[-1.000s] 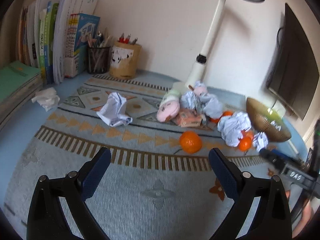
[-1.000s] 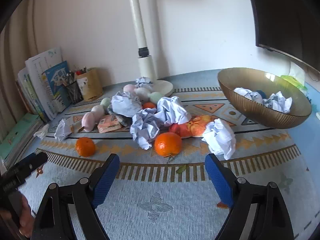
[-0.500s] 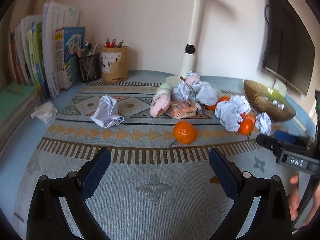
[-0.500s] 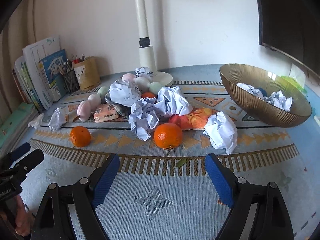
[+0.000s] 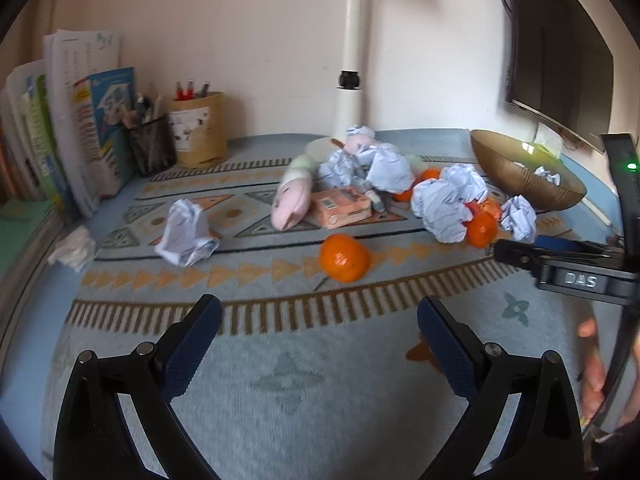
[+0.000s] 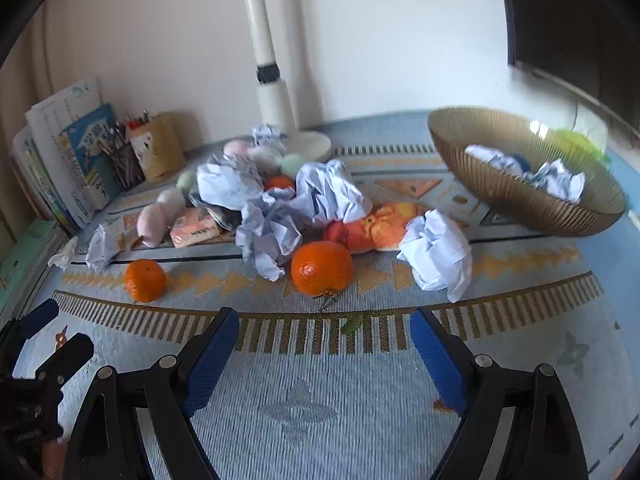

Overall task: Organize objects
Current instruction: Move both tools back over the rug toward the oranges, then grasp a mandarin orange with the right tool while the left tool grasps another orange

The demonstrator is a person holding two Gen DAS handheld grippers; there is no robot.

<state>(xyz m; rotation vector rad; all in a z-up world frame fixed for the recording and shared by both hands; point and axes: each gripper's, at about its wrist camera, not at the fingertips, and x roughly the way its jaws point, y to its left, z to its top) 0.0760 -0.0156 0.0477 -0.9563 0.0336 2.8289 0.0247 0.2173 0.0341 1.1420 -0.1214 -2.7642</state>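
A pile of crumpled paper balls [image 6: 276, 228], several oranges and soft toys lies on a patterned mat. One orange [image 6: 322, 267] sits just beyond my right gripper [image 6: 324, 320], whose jaws are closing with nothing between them. A lone orange [image 5: 345, 258] lies ahead of my left gripper [image 5: 320, 312], which is open and empty above the mat. A paper ball [image 5: 186, 232] lies apart at the left. The brown bowl [image 6: 516, 200] at the right holds several paper balls. A pink plush toy [image 5: 292, 204] and an orange box [image 5: 340, 206] lie in the pile.
A white lamp post [image 6: 266, 80] stands behind the pile. Books [image 5: 76, 120] and two pen holders [image 5: 196, 128] line the back left. A dark monitor [image 5: 560, 52] hangs at the right. A white tissue [image 5: 74, 248] lies at the mat's left edge.
The left wrist view has rolled until the desk looks level, and the lone orange now sits nearer its centre. The right gripper's blue pads stand slightly closer together.
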